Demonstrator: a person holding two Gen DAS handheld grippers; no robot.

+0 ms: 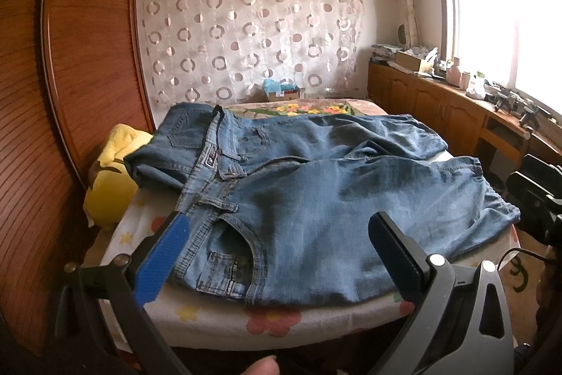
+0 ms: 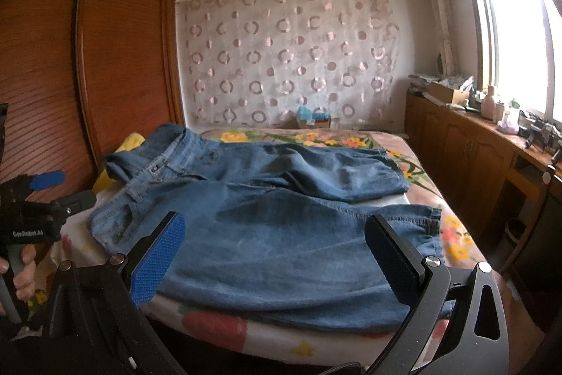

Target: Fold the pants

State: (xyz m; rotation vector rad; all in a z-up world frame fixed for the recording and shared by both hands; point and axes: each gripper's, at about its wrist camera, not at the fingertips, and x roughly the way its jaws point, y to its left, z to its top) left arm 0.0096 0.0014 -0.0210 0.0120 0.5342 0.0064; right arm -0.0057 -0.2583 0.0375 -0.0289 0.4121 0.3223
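Left wrist view: jeans (image 1: 316, 185) lie spread unfolded on the bed (image 1: 217, 315), legs apart. Left gripper (image 1: 281, 255) and right gripper (image 2: 274, 255) gape wide, holding nothing. Folding not yet begun; every fold remains.

Pants (image 1: 316, 199): faded blue denim, matt, stitched seams. Bed (image 1: 217, 315) cover: soft floral cloth. Wardrobe (image 1: 87, 34): glossy ribbed wood. Left gripper (image 1: 281, 248) fingers (image 1: 165, 259): textured blue rubbery pad, matt black plastic arms, shiny metal bolts. Curtain (image 1: 246, 34): sheer cloth.
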